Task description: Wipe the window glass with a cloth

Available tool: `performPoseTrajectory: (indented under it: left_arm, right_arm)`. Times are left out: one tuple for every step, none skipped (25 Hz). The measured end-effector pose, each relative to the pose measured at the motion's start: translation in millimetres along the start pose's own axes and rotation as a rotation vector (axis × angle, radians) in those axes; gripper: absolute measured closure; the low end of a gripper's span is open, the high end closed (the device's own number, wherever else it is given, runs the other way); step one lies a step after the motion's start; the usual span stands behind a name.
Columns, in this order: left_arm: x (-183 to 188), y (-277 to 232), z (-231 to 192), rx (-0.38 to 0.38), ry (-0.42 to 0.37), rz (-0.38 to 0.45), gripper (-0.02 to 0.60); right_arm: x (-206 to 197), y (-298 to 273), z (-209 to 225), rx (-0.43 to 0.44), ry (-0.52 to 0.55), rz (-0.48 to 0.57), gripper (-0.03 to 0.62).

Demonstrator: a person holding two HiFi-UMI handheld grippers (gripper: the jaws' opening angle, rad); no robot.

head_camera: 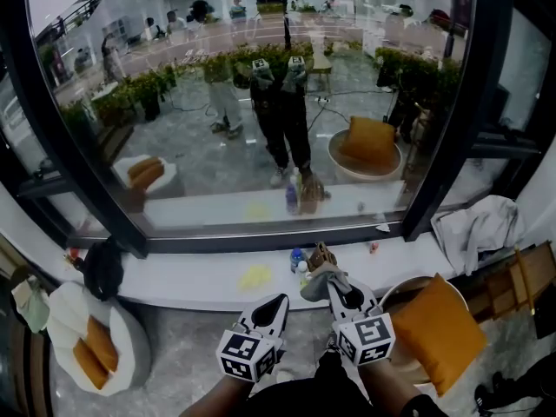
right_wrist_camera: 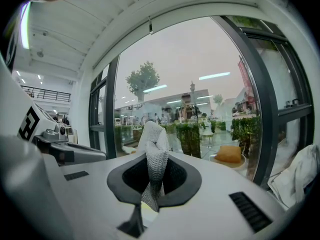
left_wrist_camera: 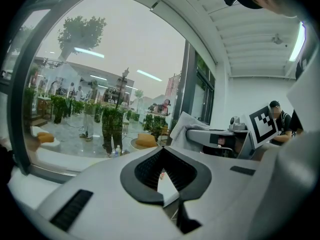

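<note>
Right gripper (right_wrist_camera: 149,196) pinches only a thin bit of the cloth (right_wrist_camera: 155,143), so it might slip out against the window glass (head_camera: 261,102); left gripper (left_wrist_camera: 167,183) is closed and empty.

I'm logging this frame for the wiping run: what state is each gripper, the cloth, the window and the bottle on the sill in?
Left gripper: shut, empty.
Right gripper: shut on the cloth.
Cloth: bunched, sticking up from the jaws, off the glass.
Window glass: closed, cloth not on it.
Bottle: upright on the sill.
</note>
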State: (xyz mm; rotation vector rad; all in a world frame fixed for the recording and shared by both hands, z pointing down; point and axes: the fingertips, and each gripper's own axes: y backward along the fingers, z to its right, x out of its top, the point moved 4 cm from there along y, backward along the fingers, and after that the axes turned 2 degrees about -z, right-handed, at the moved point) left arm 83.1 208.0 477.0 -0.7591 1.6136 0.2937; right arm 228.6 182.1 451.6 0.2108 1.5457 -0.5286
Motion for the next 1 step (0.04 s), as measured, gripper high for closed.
performPoseTrajectory:
  left_arm:
    - [1.1,0.6,1.4,-0.004,0.002,-0.008,0.574]
  right_arm:
    - [0.4,-0.1,0.0,0.0,0.001,0.0,0.554]
